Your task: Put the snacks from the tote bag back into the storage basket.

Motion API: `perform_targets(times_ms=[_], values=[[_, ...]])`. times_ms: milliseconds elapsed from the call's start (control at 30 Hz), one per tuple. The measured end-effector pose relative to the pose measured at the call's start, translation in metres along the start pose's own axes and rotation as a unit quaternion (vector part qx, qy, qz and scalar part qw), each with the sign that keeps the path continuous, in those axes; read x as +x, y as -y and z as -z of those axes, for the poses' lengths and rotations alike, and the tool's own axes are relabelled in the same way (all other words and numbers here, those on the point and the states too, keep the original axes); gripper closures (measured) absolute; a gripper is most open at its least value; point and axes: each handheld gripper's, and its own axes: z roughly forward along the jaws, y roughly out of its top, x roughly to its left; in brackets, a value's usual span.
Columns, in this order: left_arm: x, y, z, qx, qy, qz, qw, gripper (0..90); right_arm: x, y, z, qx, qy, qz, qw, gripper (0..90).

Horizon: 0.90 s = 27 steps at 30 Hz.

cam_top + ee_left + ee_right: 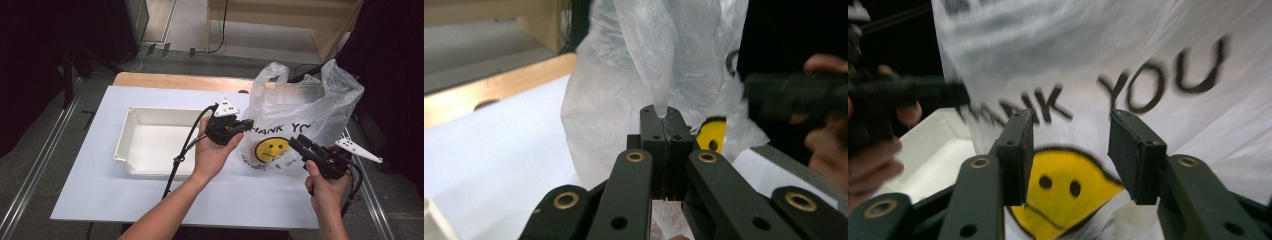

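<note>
Left gripper view: crinkly plastic bag [624, 75] (translucent) pinched.

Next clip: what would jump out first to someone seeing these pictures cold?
The crinkly translucent plastic bag with a yellow smiley face and THANK YOU print, standing at the table's right. The left claw is shut on a fold of its film, while the right claw hovers open before the smiley. Left of the bag lies an empty white tray on the white tabletop.
</note>
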Motion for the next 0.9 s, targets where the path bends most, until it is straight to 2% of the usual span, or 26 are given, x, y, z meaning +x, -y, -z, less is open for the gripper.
perform_targets(times_ms=[33, 67, 100, 200, 400, 500, 600, 733, 800, 867, 900], values=[[0.001, 0.005, -0.001, 0.002, 0.002, 0.007, 1.0000, 90.0, 0.000, -0.004, 0.003, -0.007, 0.006, 0.004, 0.9999, 51.0], [0.001, 0.009, -0.002, 0.008, 0.003, 0.010, 0.9999, 90.0, 0.003, -0.012, 0.008, -0.021, 0.035, 0.011, 0.9991, 43.0], [0.000, 0.014, -0.004, 0.012, 0.006, 0.014, 0.9998, 90.0, 0.003, -0.012, 0.008, -0.021, 0.035, 0.011, 0.9991, 43.0], [-0.003, 0.026, -0.009, 0.027, 0.015, 0.014, 0.9994, 90.0, 0.005, -0.025, 0.015, -0.046, 0.067, 0.001, 0.9967, 30.7], [-0.014, 0.042, -0.010, 0.039, 0.020, 0.005, 0.9990, 90.0, 0.009, -0.037, 0.016, -0.070, 0.114, -0.015, 0.9909, 16.5], [-0.017, 0.049, -0.009, 0.042, 0.024, 0.007, 0.9988, 90.0, 0.009, -0.035, 0.012, -0.076, 0.118, -0.036, 0.9894, 15.2], [-0.020, 0.057, -0.009, 0.046, 0.026, 0.010, 0.9986, 90.0, 0.012, -0.031, 0.005, -0.064, 0.122, -0.035, 0.9898, 14.8], [-0.024, 0.067, -0.008, 0.048, 0.031, 0.013, 0.9983, 90.0, 0.009, -0.023, -0.008, -0.046, 0.143, -0.035, 0.9880, 14.8], [-0.025, 0.072, -0.008, 0.046, 0.026, 0.011, 0.9985, 90.0, 0.006, -0.018, -0.014, -0.035, 0.157, -0.032, 0.9865, 15.3], [-0.025, 0.075, -0.008, 0.042, 0.024, 0.016, 0.9987, 90.0, 0.001, -0.009, -0.023, -0.012, 0.167, -0.020, 0.9856, 19.5], [-0.025, 0.076, -0.008, 0.041, 0.024, 0.018, 0.9987, 90.0, -0.001, -0.005, -0.028, -0.001, 0.167, -0.019, 0.9857, 25.3]])
